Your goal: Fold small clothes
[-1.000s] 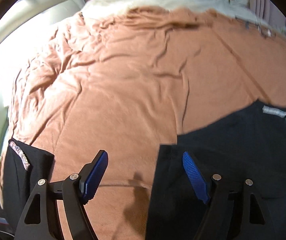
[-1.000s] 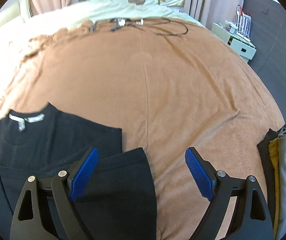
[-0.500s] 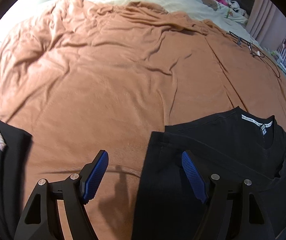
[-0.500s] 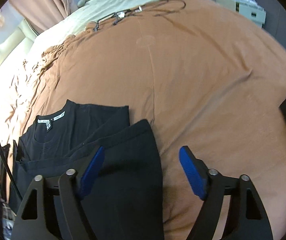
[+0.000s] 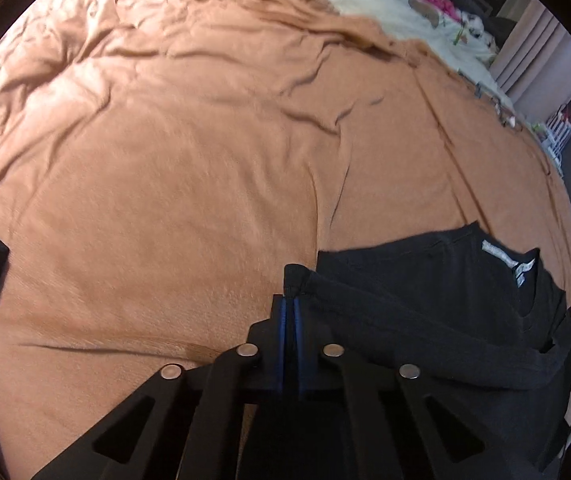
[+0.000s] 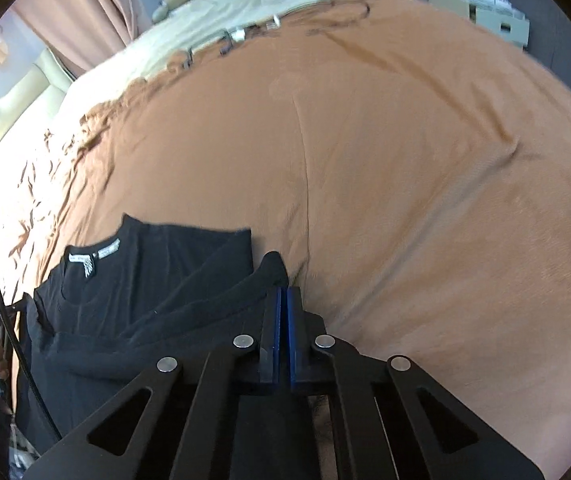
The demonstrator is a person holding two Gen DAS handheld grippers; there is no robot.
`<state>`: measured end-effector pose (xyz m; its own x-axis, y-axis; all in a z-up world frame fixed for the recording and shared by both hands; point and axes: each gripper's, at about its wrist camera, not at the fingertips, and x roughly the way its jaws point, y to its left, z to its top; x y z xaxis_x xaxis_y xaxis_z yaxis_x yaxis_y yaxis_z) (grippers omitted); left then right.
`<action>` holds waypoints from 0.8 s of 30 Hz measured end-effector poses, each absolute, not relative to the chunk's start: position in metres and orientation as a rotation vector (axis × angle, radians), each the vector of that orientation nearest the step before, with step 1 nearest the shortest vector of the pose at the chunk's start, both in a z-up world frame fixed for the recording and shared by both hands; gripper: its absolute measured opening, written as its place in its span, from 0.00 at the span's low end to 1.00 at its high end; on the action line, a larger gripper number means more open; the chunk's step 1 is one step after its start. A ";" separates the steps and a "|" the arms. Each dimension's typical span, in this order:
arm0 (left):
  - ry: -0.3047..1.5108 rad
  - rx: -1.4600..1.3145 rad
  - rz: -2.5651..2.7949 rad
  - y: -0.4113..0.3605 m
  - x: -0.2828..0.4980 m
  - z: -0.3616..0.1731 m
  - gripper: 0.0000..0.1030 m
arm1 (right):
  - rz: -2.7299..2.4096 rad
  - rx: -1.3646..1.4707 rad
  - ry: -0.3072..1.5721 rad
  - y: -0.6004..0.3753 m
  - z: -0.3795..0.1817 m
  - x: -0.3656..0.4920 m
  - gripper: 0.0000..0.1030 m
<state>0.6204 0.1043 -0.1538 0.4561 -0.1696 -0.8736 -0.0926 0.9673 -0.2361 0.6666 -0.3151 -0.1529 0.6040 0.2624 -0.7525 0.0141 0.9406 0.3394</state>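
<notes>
The left gripper (image 5: 290,304) and right gripper (image 6: 284,294) have just closed, each pinching a corner of the black shirt (image 5: 437,292) on the brown bedspread (image 5: 189,184). Only the right view shows cables (image 6: 245,34) beyond the shirt, whose collar label (image 6: 93,256) faces away.

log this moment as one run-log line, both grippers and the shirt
left gripper: shut on black t-shirt corner | right gripper: shut on opposite corner | shirt: partly folded on orange bedspread, collar label up | phase: grasp done
</notes>
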 end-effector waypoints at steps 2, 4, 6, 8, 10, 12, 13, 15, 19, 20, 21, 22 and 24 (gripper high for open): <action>1.061 -0.264 -0.046 0.107 0.615 -0.143 0.03 | 0.131 0.321 0.886 -0.317 -0.143 0.660 0.00; 1.025 -0.270 -0.046 0.111 0.609 -0.130 0.02 | 0.114 0.316 0.850 -0.319 -0.131 0.652 0.00; 1.000 -0.270 -0.045 0.114 0.605 -0.120 0.02 | 0.103 0.314 0.821 -0.317 -0.121 0.645 0.00; 0.976 -0.269 -0.049 0.114 0.600 -0.108 0.02 | 0.082 0.311 0.783 -0.316 -0.110 0.641 0.00; 0.956 -0.261 -0.051 0.113 0.598 -0.099 0.02 | 0.061 0.317 0.744 -0.318 -0.099 0.633 0.00; 0.935 -0.257 -0.055 0.112 0.598 -0.088 0.02 | 0.062 0.328 0.725 -0.330 -0.091 0.619 0.00; 0.923 -0.260 -0.061 0.111 0.597 -0.083 0.02 | 0.067 0.326 0.726 -0.329 -0.090 0.618 0.00; 0.918 -0.256 -0.064 0.109 0.598 -0.079 0.02 | 0.091 0.321 0.750 -0.326 -0.094 0.618 0.00; 0.952 -0.244 -0.050 0.109 0.603 -0.087 0.02 | 0.142 0.329 0.854 -0.317 -0.120 0.631 0.00; 0.964 -0.248 -0.047 0.110 0.605 -0.092 0.02 | 0.146 0.325 0.872 -0.318 -0.125 0.635 0.00; 0.978 -0.255 -0.043 0.111 0.606 -0.096 0.02 | 0.142 0.323 0.904 -0.317 -0.135 0.639 0.00; 0.997 -0.269 -0.039 0.113 0.608 -0.103 0.02 | 0.128 0.330 0.929 -0.318 -0.144 0.643 0.00; 1.043 -0.307 -0.028 0.117 0.611 -0.116 0.02 | 0.133 0.372 0.947 -0.324 -0.158 0.649 0.00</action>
<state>0.6109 0.1172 -0.1162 0.5075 -0.1676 -0.8452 -0.1224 0.9570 -0.2632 0.6494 -0.3244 -0.1582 0.5812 0.2726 -0.7667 0.0502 0.9284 0.3682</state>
